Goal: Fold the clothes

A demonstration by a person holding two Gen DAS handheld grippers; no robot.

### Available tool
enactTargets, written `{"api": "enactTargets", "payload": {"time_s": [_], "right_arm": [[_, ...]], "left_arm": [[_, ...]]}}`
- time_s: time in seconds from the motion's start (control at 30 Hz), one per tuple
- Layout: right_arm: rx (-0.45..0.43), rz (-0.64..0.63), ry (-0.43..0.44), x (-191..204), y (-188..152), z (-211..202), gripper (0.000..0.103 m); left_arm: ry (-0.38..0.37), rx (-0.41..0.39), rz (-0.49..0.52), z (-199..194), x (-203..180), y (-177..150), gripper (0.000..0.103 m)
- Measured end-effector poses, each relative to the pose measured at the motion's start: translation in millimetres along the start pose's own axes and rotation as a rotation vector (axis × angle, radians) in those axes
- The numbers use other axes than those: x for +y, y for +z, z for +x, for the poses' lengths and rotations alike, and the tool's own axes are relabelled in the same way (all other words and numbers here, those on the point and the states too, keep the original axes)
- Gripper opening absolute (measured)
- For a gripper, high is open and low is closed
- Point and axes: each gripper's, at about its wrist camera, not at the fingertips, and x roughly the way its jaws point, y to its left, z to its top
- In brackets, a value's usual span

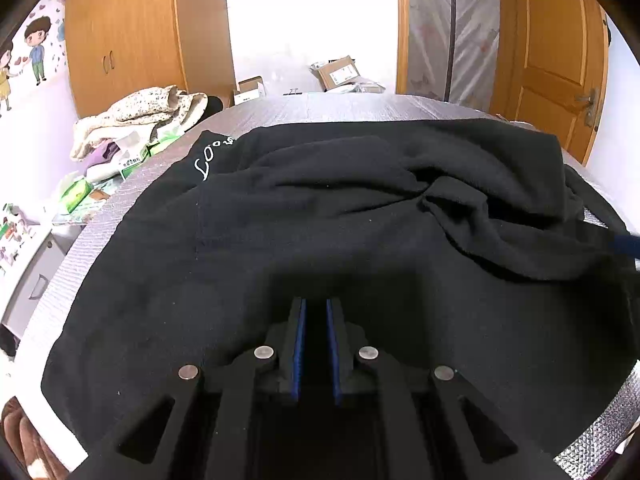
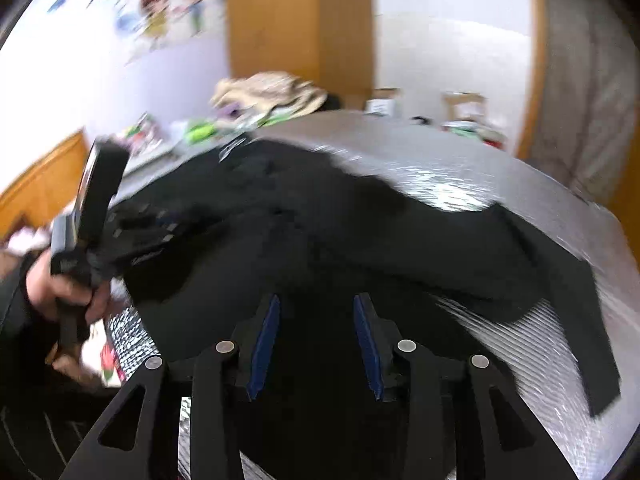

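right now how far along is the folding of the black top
Early. Done: the black top lies spread on the silver mat, with one part already thrown over its middle in a rumpled fold. In hand: nothing; the right gripper is open above the cloth, the left gripper nearly closed with nothing visibly between its pads. Left: smoothing and the remaining folds.

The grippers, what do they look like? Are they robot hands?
No, a person holds them. Each gripper, left and right, is black plastic with two flat fingers lined with blue pads, plus round silver pins on the joints. The person's hand grips a black handle, and the sleeve looks dark.
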Motion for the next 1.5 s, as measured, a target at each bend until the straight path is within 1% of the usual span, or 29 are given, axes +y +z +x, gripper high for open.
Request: {"api": "enactTargets", "payload": {"time_s": [0.07,0.13,0.17,0.2,0.23,0.27,0.4,0.5,0.6,0.67,0.77,0.83,0.87,0.9,0.93,0.97,1.0,1.03,1.07,1.1,1.13,1.2,1.3,1.4,1.5], "right_arm": [[0.039,-0.037,-0.033,10.9,1.5,15.1,0.04],[0.078,-0.036,-0.06,10.0,3.9,31.1,0.04],[0.076,-0.019,-0.058,7.0,5.0,33.7,0.036],[0.063,0.001,-0.054,3.7,6.0,33.6,0.018],[0.049,0.02,-0.05,0.5,6.9,33.6,0.008],[0.029,0.042,-0.055,-4.7,7.1,30.3,0.006],[-0.04,0.138,-0.094,-30.1,4.7,10.6,0.005],[-0.076,0.249,-0.155,-63.1,-7.3,-13.7,0.005],[-0.102,0.36,-0.239,-96.1,-23.2,-40.1,0.002],[-0.112,0.428,-0.316,-118.4,-35.5,-61.6,0.002],[-0.122,0.532,-0.404,-148.2,-59.1,-87.8,0.002],[-0.114,0.581,-0.446,-162.0,-75.7,-103.7,0.002],[-0.113,0.578,-0.438,-161.3,-79.1,-107.3,0.002],[-0.114,0.561,-0.415,-156.9,-79.8,-108.8,0.005],[-0.115,0.543,-0.391,-152.5,-80.6,-110.2,0.006],[-0.113,0.51,-0.361,-144.3,-78.4,-108.7,0.006],[-0.112,0.468,-0.33,-134.0,-73.6,-104.4,0.01],[-0.111,0.424,-0.299,-123.7,-68.3,-99.4,0.015],[-0.11,0.381,-0.269,-113.3,-63.0,-94.5,0.029],[-0.12,0.335,-0.237,-101.9,-56.6,-89.4,0.039],[-0.13,0.296,-0.202,-92.2,-50.5,-84.0,0.041],[-0.135,0.23,-0.133,-74.5,-38.3,-71.8,0.041],[-0.085,0.129,-0.09,-55.7,-24.6,-46.3,0.041],[-0.044,0.073,-0.117,-51.9,-16.3,-30.6,0.041],[-0.047,0.076,-0.145,-59.8,-9.5,-27.0,0.041]], "left_arm": [[0.001,-0.001,0.001,-0.3,-0.8,-0.2,0.01],[0.001,-0.002,0.002,-0.3,-1.0,-0.2,0.01],[0.0,-0.002,0.001,-0.4,-0.9,-0.2,0.01],[-0.001,-0.002,0.0,-0.4,-0.8,-0.1,0.01],[-0.002,-0.003,-0.001,-0.6,-0.6,-0.3,0.01],[-0.004,-0.003,-0.003,-0.8,-0.4,-0.7,0.01],[-0.003,-0.004,-0.002,-1.3,-0.1,-1.0,0.01],[-0.006,-0.004,-0.003,-1.0,1.4,-1.0,0.01],[-0.002,-0.004,0.002,-0.9,2.6,-1.1,0.01],[0.0,-0.004,0.006,-0.9,3.1,-1.1,0.01],[0.005,-0.002,0.012,-1.2,2.9,-0.9,0.01],[0.011,0.001,0.019,-1.2,2.3,-0.5,0.01],[0.014,0.004,0.021,-1.1,2.0,0.0,0.01],[0.019,0.01,0.023,-0.7,1.7,1.2,0.01],[0.026,0.017,0.025,-0.3,1.3,2.5,0.01],[0.032,0.028,0.021,-0.2,0.4,4.1,0.01],[0.029,0.038,0.014,-0.6,-0.3,5.9,0.01],[0.023,0.048,0.006,-1.2,-0.7,7.8,0.01],[-0.012,0.056,-0.01,-2.8,-1.0,10.4,0.01],[-0.048,0.055,-0.022,-5.0,-1.8,12.4,0.01],[-0.065,0.046,-0.018,-8.0,-5.0,13.6,0.01],[-0.087,0.029,0.002,-12.5,-12.8,15.2,0.01],[-0.121,0.038,0.025,-10.7,-23.6,14.7,0.01],[-0.122,0.054,0.041,-4.2,-29.4,11.1,0.01],[-0.131,0.051,0.039,-0.9,-29.3,9.0,0.01]]}}
